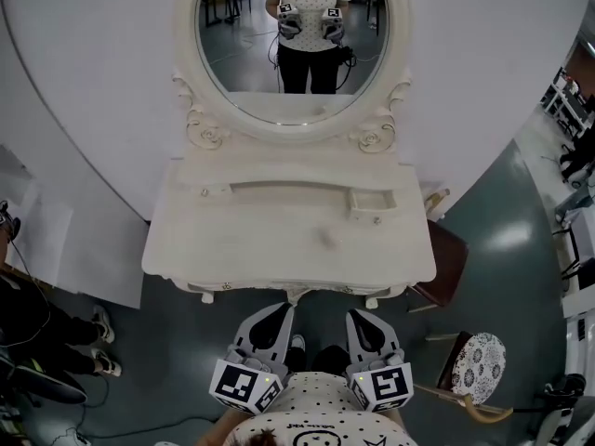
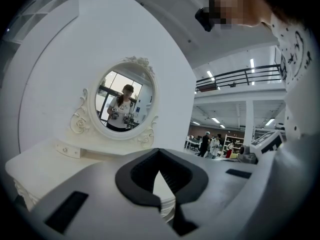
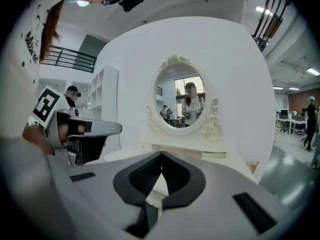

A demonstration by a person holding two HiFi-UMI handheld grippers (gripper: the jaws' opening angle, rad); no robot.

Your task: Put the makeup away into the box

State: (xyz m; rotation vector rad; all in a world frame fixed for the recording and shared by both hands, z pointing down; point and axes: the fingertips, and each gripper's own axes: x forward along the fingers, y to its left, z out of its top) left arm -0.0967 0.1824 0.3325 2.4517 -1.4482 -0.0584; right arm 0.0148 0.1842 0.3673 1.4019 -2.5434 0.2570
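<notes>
**A:** Where is the makeup?

**B:** I can only make out one small pale blob [image 1: 327,239]. It lies on the white counter [image 1: 214,244], a little right of the middle, and it is too blurred to name.

**A:** And the box?

**B:** A small open white box [image 1: 373,200] sits at the right end of the counter's raised back ledge [image 1: 279,189]. It is behind the blob and to its right, and the two do not touch. I cannot tell what is inside it.

**A:** What about the claws?

**B:** Both are low in the head view, on the near side of the counter's front edge and well apart from the blob and the box. The left claw [image 1: 276,312] has its jaws together, pads meeting, with nothing gripped. The right claw [image 1: 362,316] is the same, jaws together and empty. Each carries its marker cube [image 1: 245,386] close to the person's spotted shirt. They are held side by side and point toward the counter.

**A:** And around that?

**B:** An oval mirror [image 1: 296,40] in a scrolled white frame stands at the back of the counter. It reflects the person holding both claws at chest height. A curved white wall [image 1: 102,82] rises behind it. The floor [image 1: 507,240] is grey-green, and a stool [image 1: 479,364] with a patterned round seat stands to the right. Another person's legs and shoes [image 1: 100,342] show at the left edge.
</notes>
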